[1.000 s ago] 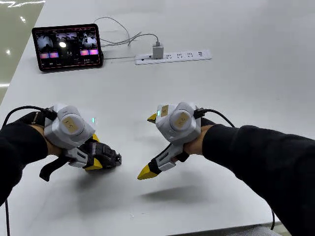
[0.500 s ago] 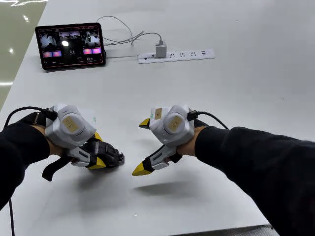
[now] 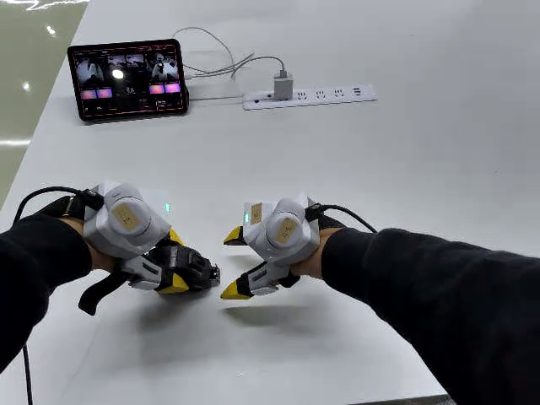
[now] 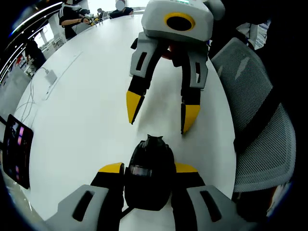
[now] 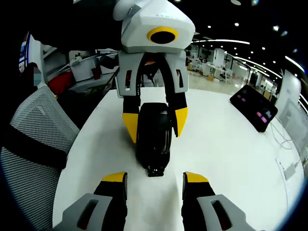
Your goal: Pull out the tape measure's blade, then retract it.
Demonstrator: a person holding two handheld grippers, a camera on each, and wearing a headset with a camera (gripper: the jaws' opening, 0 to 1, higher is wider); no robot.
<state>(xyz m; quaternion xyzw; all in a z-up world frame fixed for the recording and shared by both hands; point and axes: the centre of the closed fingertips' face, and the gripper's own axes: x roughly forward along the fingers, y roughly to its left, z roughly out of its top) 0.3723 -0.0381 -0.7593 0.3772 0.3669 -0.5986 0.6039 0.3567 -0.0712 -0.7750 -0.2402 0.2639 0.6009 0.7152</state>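
Black tape measure [image 4: 147,175] is sitting clamped in the jaws of the left gripper [image 3: 175,261] over the white table [image 3: 380,169]; the right gripper [image 3: 231,264] is hovering just opposite it, jaws spread wide.

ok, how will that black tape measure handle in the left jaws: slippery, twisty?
Likely stiff: the tape measure looks like a hard black case. Its rounded, glossy shell could pivot, since the left gripper clamps just its flanks. On edge, it might roll.
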